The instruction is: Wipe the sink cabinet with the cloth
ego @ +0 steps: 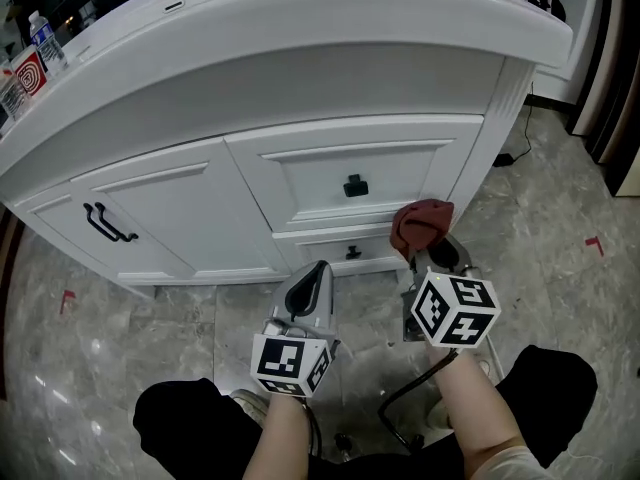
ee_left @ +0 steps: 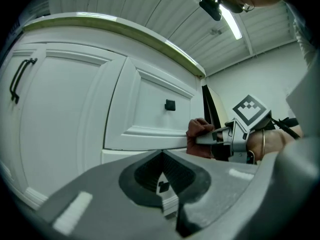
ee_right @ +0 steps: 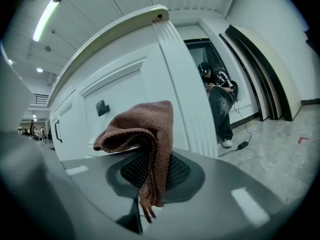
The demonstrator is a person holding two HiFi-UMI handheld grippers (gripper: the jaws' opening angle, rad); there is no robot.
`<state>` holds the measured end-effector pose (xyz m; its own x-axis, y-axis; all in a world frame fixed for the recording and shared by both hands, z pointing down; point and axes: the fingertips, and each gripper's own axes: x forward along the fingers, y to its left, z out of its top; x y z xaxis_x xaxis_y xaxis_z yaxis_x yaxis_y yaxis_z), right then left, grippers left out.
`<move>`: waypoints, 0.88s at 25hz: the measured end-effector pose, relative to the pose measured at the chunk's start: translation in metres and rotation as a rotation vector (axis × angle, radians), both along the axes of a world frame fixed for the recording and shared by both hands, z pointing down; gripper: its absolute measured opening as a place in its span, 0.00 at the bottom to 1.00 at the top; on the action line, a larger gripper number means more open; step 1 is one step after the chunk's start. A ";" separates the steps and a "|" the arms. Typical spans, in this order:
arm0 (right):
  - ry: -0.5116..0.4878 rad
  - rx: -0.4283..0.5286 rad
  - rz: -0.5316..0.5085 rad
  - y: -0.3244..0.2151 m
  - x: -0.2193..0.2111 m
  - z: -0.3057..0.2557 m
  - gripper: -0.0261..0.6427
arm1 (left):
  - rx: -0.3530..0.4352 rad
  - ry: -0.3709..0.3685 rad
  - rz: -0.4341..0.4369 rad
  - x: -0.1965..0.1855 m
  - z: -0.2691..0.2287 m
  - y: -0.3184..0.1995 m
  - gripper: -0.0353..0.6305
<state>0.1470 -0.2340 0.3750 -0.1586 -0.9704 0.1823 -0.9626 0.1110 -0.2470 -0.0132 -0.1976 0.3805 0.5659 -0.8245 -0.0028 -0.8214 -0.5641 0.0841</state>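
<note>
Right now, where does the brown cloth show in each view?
Head view: brown cloth right of centre, in the right gripper.
Left gripper view: just right of centre, mid-height.
Right gripper view: centre, clamped between the jaws.
Shared landmark: black square drawer knob.

The left gripper (ego: 316, 270) is held low at the near centre and points forward. Its jaws are pressed together at the tips with nothing between them. Its marker cube (ego: 292, 363) sits just ahead of the left forearm (ego: 279, 440). The right gripper (ego: 436, 252) is a little farther forward and to the right, its jaws clamped on a brown cloth (ego: 420, 223) that bunches above the tips. The right forearm (ego: 478, 411) is bare and reaches forward behind its marker cube (ego: 455, 310).
</note>
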 end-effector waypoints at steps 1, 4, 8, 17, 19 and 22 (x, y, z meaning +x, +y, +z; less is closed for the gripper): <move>0.008 0.005 -0.028 0.000 -0.015 0.002 0.16 | -0.003 -0.001 -0.011 -0.006 0.002 -0.001 0.05; 0.028 0.001 -0.133 0.001 -0.067 0.014 0.16 | -0.011 0.004 -0.060 -0.030 0.006 -0.003 0.05; 0.021 -0.040 -0.260 -0.001 -0.130 0.039 0.16 | -0.008 0.002 -0.122 -0.066 0.012 -0.007 0.05; -0.029 -0.122 -0.403 -0.016 -0.211 0.080 0.16 | -0.026 -0.016 -0.168 -0.103 0.032 -0.008 0.05; -0.027 -0.120 -0.416 -0.020 -0.221 0.083 0.16 | -0.032 -0.018 -0.170 -0.105 0.035 -0.009 0.05; -0.015 -0.108 -0.430 -0.022 -0.225 0.085 0.16 | -0.033 -0.024 -0.172 -0.108 0.037 -0.010 0.05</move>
